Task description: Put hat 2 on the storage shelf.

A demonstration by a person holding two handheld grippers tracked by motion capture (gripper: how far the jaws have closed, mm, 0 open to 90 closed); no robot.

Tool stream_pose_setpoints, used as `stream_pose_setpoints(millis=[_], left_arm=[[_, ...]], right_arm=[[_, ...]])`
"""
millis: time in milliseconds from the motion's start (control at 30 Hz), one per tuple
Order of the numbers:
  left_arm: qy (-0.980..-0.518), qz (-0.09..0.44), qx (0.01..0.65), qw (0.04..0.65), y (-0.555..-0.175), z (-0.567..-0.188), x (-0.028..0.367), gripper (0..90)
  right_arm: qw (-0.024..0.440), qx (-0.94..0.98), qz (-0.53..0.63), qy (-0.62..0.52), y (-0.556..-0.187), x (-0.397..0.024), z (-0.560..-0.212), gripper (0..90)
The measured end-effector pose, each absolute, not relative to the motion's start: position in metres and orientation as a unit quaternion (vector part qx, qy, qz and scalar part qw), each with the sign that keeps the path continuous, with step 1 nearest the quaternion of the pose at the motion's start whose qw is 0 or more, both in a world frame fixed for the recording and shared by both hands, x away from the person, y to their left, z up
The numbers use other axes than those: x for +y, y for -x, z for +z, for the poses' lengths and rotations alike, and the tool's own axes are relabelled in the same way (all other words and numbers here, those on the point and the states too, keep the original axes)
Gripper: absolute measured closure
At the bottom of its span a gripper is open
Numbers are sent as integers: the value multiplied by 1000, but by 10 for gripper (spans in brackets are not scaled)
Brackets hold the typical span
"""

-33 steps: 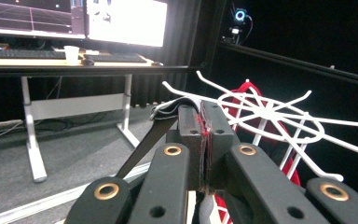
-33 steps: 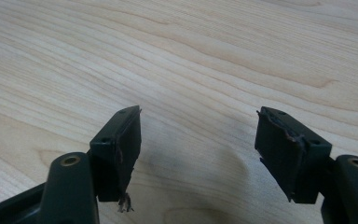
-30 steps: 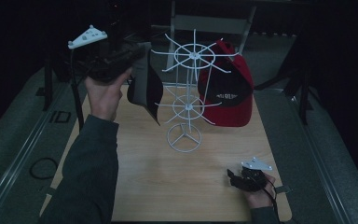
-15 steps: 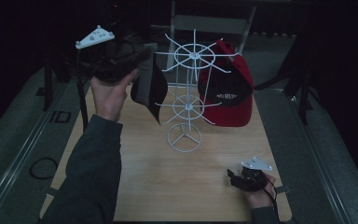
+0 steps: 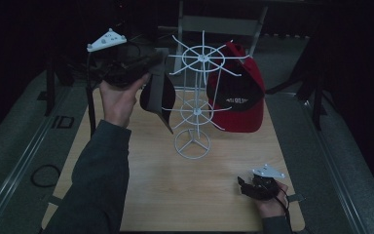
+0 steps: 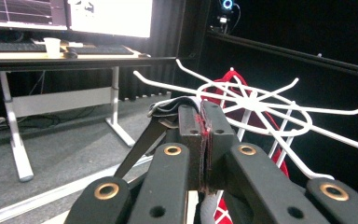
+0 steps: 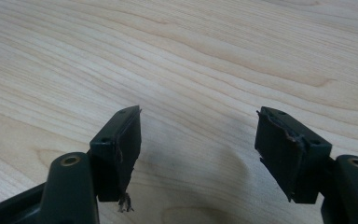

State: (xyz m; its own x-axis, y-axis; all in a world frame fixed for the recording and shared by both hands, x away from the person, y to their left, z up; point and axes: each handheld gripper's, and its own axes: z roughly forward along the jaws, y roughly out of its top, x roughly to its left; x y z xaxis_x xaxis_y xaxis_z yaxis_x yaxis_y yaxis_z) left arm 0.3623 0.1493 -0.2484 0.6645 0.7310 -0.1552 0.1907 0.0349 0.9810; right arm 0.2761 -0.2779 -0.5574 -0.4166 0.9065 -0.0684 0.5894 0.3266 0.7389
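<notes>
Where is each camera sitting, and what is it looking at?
High view: above the table, looking down; both forearms show.
Left gripper view: on the raised left hand-held gripper, shut on a black cap, facing the white rack.
Right gripper view: on the right hand-held gripper, open, facing wood.
Shared: rack, high and left.

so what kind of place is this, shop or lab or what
Probably a lab or recording workspace, not a shop: a desk with lit monitors and a keyboard stands behind, a camera is mounted on a dark frame, and the white hat rack sits on a wooden table.
</notes>
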Motion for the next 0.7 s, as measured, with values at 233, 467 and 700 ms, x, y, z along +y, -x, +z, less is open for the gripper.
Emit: stream_pose_setpoints(millis=[233, 467, 700], left_arm=[[-668, 207, 344, 626, -364, -252, 145, 892], [-671, 204, 342, 625, -364, -254, 141, 892], [-677, 199, 341, 622, -365, -258, 141, 891]], right_arm=[[245, 776, 325, -482, -276, -278, -557, 311], [245, 776, 325, -482, -276, -279, -557, 311], [246, 776, 325, -481, -276, -278, -557, 311]])
